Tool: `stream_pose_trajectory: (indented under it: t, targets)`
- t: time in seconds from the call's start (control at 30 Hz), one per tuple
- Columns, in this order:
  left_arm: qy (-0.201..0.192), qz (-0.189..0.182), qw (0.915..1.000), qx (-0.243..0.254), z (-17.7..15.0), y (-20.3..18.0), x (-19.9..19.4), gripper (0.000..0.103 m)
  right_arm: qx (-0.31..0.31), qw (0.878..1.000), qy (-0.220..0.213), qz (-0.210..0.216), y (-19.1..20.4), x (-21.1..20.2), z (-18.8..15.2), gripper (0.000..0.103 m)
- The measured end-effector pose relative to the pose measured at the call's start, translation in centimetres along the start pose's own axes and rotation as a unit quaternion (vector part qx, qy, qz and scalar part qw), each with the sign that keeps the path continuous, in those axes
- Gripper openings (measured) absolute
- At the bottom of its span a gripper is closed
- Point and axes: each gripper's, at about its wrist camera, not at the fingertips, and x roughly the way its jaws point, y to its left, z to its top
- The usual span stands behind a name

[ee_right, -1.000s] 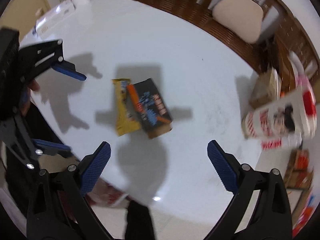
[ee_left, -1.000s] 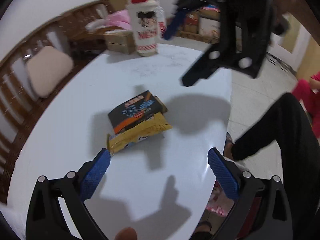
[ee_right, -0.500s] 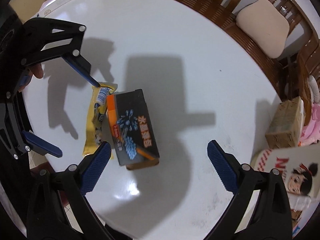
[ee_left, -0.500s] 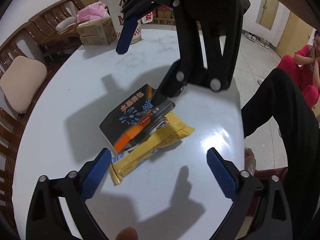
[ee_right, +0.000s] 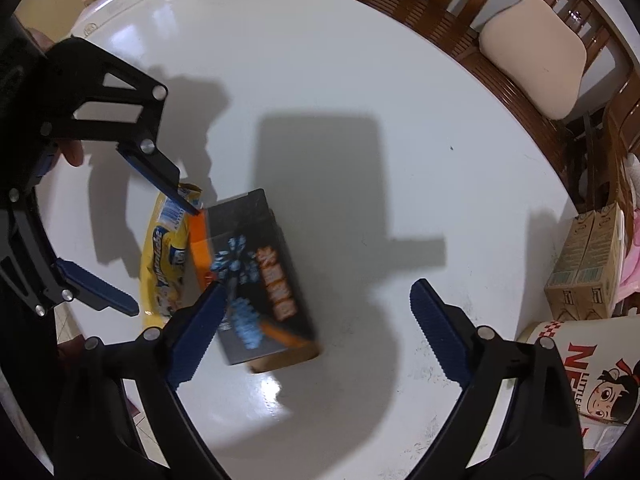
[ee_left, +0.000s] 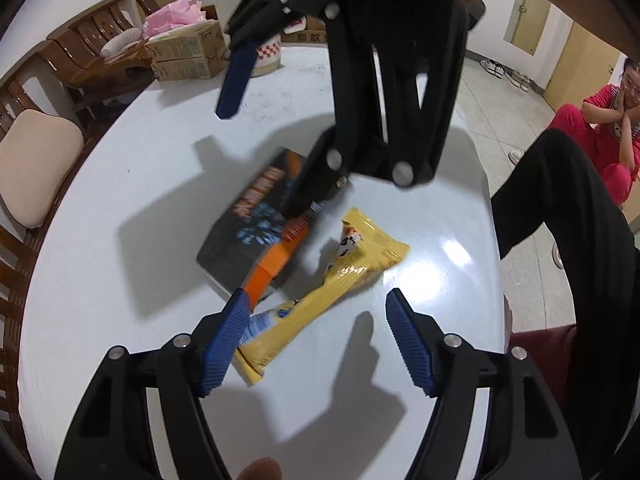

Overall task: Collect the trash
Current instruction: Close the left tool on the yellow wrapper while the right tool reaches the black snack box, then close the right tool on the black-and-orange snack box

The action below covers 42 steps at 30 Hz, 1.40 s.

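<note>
A yellow snack wrapper point(ee_left: 352, 276) lies on the round white table point(ee_left: 120, 280), partly tucked under a black box with orange stripes point(ee_left: 244, 236). My left gripper point(ee_left: 318, 310) points down over the wrapper's near end. Its jaws are closing with the wrapper between them, and the pads are not pressing on it. My right gripper point(ee_right: 316, 292) hangs over the black box point(ee_right: 260, 280). Its jaws are closing too, wide apart, with the box partly between them and nothing gripped. In the right wrist view the left gripper point(ee_right: 150, 252) straddles the wrapper point(ee_right: 164, 264).
A big paper cup with a cartoon figure point(ee_right: 580, 376) and cardboard cartons point(ee_right: 588, 264) stand at the table's far side. Wooden chairs with a beige cushion point(ee_right: 532, 52) ring the table. A leg in black trousers point(ee_left: 560, 208) is by the table edge, and a person in red point(ee_left: 600, 128) sits beyond.
Both grippers have come down close over the trash. The left jaws have narrowed around the wrapper's end. The right jaws have narrowed slightly over the box.
</note>
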Motion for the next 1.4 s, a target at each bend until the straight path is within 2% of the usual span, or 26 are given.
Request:
stream_pose_trajectory:
  t: [0.1,0.3,0.4,0.5,0.57,0.67,0.83,1.13,1.4]
  targets:
    - [0.016,-0.003,0.9999,0.004,-0.3,-0.3,0.4,0.067,-0.008,1.0,0.003,0.004,0.3,-0.1,0.1,0.091]
    - [0.023,-0.007,0.9997,-0.002,-0.7,-0.2,0.9,0.066,-0.019,1.0,0.009,0.012,1.2,0.2,0.4,0.091]
    - [0.022,-0.008,0.9997,-0.005,-0.8,-0.1,1.0,0.057,-0.035,0.999,0.024,0.001,1.9,1.2,0.4,0.091]
    - [0.017,-0.002,0.9998,-0.012,-0.9,0.2,0.9,0.05,-0.035,0.999,0.029,-0.005,1.9,1.9,0.5,0.086]
    - [0.015,-0.002,0.9998,-0.014,-1.0,0.2,0.8,0.049,-0.039,0.999,0.033,-0.004,2.0,2.3,0.6,0.078]
    - [0.01,0.0,0.9998,-0.019,-1.1,0.3,0.7,0.045,-0.042,0.999,0.035,-0.003,2.0,2.6,0.4,0.071]
    - [0.007,0.002,0.9996,-0.025,-1.3,0.6,0.5,0.029,-0.039,0.999,0.033,0.001,1.5,2.6,0.7,0.069]
    - [0.004,0.007,0.9995,-0.031,-1.4,0.7,0.4,0.024,-0.037,0.999,0.032,0.021,0.7,3.0,1.2,0.057]
    - [-0.001,0.009,0.9989,-0.046,-1.7,0.8,0.3,0.024,-0.026,0.999,0.023,0.025,0.3,2.8,0.7,0.054]
